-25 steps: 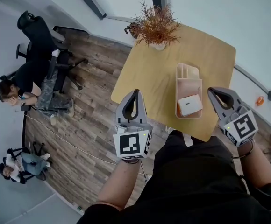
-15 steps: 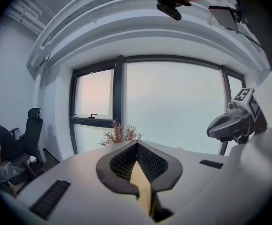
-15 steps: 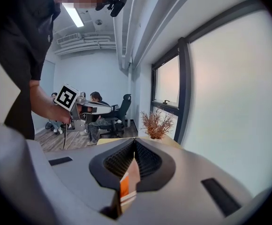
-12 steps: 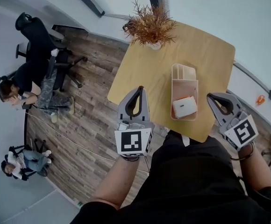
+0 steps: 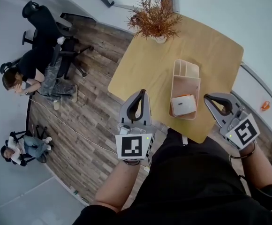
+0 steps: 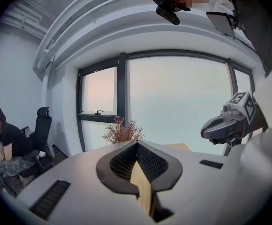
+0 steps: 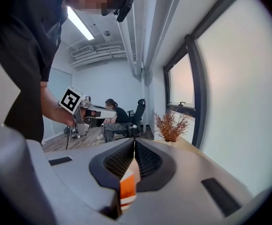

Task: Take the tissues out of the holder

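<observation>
Looking down, the head view shows the tissues (image 5: 183, 105) in the near compartment of the holder (image 5: 186, 70), whose long axis runs away from the person across the table (image 5: 201, 41). The right gripper (image 5: 207, 98) sits just right of them, nearer than the left gripper (image 5: 141, 93). Left gripper view: jaws closed, empty. Right gripper view: jaws closed, empty. Against 1 second ago, the left gripper stands closer to the holder.
</observation>
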Tool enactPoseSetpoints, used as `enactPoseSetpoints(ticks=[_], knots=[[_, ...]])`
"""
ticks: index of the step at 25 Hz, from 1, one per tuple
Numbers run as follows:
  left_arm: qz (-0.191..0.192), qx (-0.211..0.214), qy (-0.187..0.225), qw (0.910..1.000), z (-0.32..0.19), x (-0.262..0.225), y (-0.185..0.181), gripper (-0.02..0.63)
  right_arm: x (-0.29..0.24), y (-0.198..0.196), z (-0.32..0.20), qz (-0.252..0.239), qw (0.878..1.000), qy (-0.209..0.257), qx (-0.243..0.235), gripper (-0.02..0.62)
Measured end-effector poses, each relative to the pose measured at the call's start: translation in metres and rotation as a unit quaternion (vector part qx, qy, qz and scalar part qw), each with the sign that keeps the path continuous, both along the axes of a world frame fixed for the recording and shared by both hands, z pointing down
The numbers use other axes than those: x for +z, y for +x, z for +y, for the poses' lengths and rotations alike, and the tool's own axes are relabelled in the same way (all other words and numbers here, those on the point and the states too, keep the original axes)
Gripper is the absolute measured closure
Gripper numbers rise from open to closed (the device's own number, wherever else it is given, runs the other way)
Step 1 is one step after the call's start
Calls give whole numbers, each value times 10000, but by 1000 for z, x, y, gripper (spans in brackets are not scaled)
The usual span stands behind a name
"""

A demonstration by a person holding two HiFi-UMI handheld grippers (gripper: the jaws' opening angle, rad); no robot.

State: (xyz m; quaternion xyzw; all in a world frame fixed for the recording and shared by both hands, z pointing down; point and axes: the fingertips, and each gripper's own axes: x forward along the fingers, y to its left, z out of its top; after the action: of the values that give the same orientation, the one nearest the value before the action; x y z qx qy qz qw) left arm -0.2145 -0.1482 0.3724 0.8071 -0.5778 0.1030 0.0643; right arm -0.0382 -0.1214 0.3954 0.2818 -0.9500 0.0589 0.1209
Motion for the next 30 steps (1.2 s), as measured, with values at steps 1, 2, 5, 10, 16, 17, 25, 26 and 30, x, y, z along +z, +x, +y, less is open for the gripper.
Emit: enactPoseSetpoints(ticks=[1, 2, 5, 10, 16, 17, 25, 26, 30], knots=[[1, -13, 30, 10000, 2, 0, 0, 601, -1, -2, 1, -76, 10000, 36, -40, 591], [-24, -40, 51, 10000, 3, 0, -1, 601, 0, -4, 3, -77, 9999, 83, -112, 591], [-118, -124, 33, 9998, 8, 7, -4, 601, 8, -11, 10, 55, 9991, 168, -377, 588], [-31, -250, -34, 9997, 14, 18, -6, 601, 19, -19, 20, -10, 9972, -1, -750, 525], [75, -187, -138, 9997, 17, 31, -3, 601, 32, -24, 25, -45, 9944, -124, -1053, 419], [58, -160, -159, 9997, 17, 33, -2, 601, 34, -26, 26, -24, 9937, -99, -1117, 401], [121, -64, -319, 9994, 16, 53, 5, 601, 58, -29, 33, 486, 9857, -265, -1595, 279], [123, -46, -348, 9993, 15, 56, 6, 601, 66, -28, 37, 716, 9818, -307, -1732, 258], [96, -3, -373, 9993, 14, 62, 9, 601, 76, -30, 41, 979, 9741, -324, -2014, 216]])
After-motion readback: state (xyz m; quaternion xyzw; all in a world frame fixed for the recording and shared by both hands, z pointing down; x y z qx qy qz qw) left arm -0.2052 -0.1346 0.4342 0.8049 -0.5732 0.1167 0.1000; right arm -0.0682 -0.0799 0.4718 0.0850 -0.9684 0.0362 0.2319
